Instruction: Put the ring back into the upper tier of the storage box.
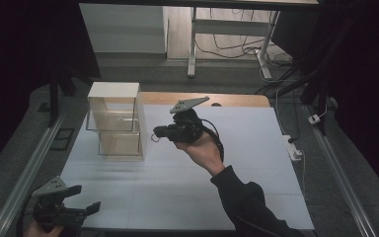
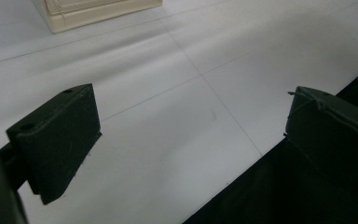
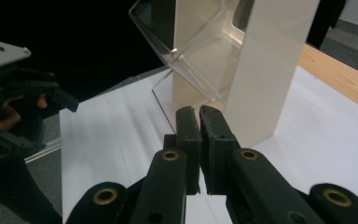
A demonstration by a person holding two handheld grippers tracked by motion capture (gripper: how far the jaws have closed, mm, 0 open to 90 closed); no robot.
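Observation:
A cream shelf unit [image 1: 114, 121] with two clear drawers stands at the back left of the white table top [image 1: 202, 187]. My right gripper [image 1: 155, 136], held in a hand, hovers just right of the unit's lower drawer and points at it. Its jaws are shut with nothing between them. In the right gripper view the shut gripper [image 3: 199, 114] aims at the unit's white side panel [image 3: 270, 70], beside a clear drawer [image 3: 200, 51] tilted outwards. My left gripper [image 1: 85, 198] sits at the table's near left corner, open and empty. The left gripper [image 2: 191, 123] spans bare table, with the unit's base [image 2: 98, 11] far ahead.
A wooden strip [image 1: 202, 98] borders the far edge of the table. Metal rails [image 1: 24, 173] run along both sides. A power strip and cables [image 1: 296, 148] lie on the floor at the right. A desk frame [image 1: 192, 49] stands behind.

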